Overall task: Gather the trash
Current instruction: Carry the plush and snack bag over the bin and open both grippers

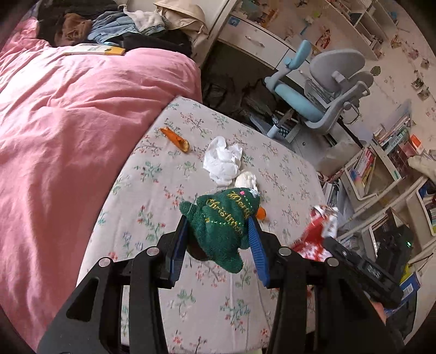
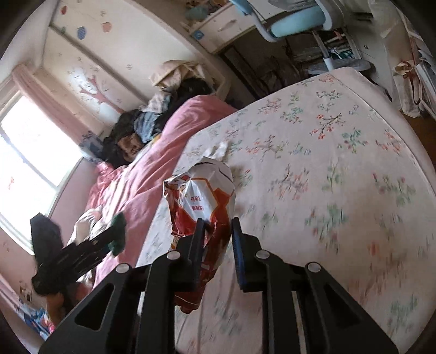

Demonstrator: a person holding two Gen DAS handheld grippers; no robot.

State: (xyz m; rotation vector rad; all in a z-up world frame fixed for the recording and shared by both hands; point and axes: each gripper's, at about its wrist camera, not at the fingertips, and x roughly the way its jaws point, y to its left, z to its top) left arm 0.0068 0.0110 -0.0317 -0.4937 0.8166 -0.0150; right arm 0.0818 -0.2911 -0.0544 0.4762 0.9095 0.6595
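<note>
My left gripper (image 1: 218,220) is shut on a green knitted Christmas piece (image 1: 220,231) with gold lettering, held above the floral bed sheet (image 1: 152,217). Beyond it on the sheet lie a strip of orange peel (image 1: 175,140), a crumpled white tissue (image 1: 222,160), a smaller white wad (image 1: 246,179) and a small orange scrap (image 1: 261,213). My right gripper (image 2: 218,222) is shut on a crinkled red and white plastic bag (image 2: 201,196), lifted off the sheet (image 2: 327,177). The same bag (image 1: 316,234) shows at the right of the left wrist view.
A pink duvet (image 1: 68,136) covers the left side of the bed, with a book (image 1: 95,49) and piled clothes (image 1: 109,24) at its far end. A grey and blue desk chair (image 1: 321,89) and shelves of books (image 1: 381,168) stand past the bed's edge.
</note>
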